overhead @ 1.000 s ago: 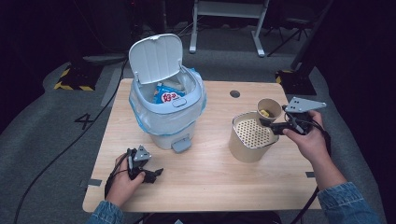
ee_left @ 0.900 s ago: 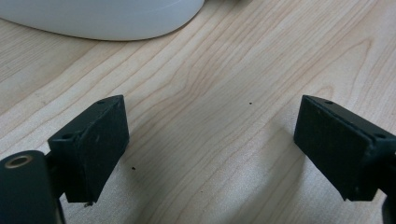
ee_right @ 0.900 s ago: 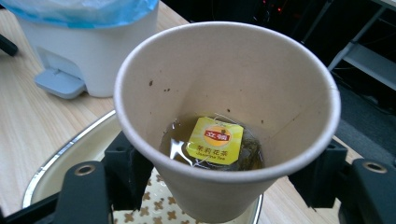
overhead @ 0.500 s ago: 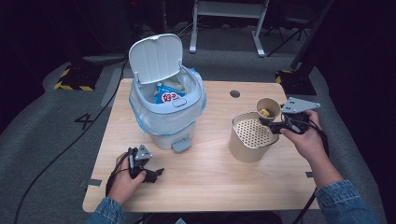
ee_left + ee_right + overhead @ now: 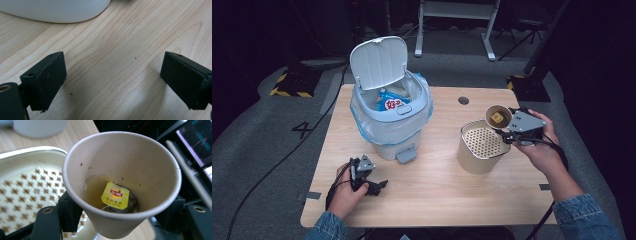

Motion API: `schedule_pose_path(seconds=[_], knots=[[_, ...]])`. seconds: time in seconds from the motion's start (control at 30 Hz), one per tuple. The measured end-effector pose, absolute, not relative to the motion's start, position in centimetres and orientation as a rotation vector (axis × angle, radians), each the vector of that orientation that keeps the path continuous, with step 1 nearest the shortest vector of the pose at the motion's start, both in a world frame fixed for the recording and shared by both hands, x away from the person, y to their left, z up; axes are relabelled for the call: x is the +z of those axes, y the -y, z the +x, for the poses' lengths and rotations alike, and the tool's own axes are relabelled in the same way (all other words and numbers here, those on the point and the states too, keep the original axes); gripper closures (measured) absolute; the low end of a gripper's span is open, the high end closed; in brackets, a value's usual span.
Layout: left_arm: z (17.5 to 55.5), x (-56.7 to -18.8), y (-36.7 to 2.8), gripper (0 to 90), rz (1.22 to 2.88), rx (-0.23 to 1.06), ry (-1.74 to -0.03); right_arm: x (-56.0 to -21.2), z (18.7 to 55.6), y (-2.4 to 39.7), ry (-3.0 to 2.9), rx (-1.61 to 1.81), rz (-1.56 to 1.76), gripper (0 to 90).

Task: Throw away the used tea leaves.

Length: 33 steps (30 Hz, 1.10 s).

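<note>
Fingers (image 5: 66, 213) clamp tilted paper cup (image 5: 120, 180)

Left tongs (image 5: 379, 186) resting low near the surface's front left corner, jaws spread wide with nothing between them, held by the left hand (image 5: 346, 194), denim-sleeved forearm entering over the front edge. Right tongs (image 5: 502, 131) raised near the right edge in the right hand (image 5: 539, 150), jaws just closing, clamped on a paper cup (image 5: 122, 182).

cup (image 5: 140, 165): matt paper | table (image 5: 120, 50): smooth wood | bin (image 5: 392, 130): glossy plastic
</note>
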<state>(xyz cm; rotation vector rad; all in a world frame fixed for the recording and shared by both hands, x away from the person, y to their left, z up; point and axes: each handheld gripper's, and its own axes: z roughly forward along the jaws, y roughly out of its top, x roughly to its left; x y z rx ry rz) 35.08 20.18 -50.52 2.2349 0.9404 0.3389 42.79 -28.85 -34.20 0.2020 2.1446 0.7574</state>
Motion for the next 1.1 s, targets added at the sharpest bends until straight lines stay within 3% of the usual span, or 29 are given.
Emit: schedule_pose_path(seconds=[1.1], knots=[[35.1, -50.5, -20.2, 7.0, 2.236, 0.34, -0.939, -36.4, 39.7, 26.6, -1.701, -0.19, -0.466, 34.5]])
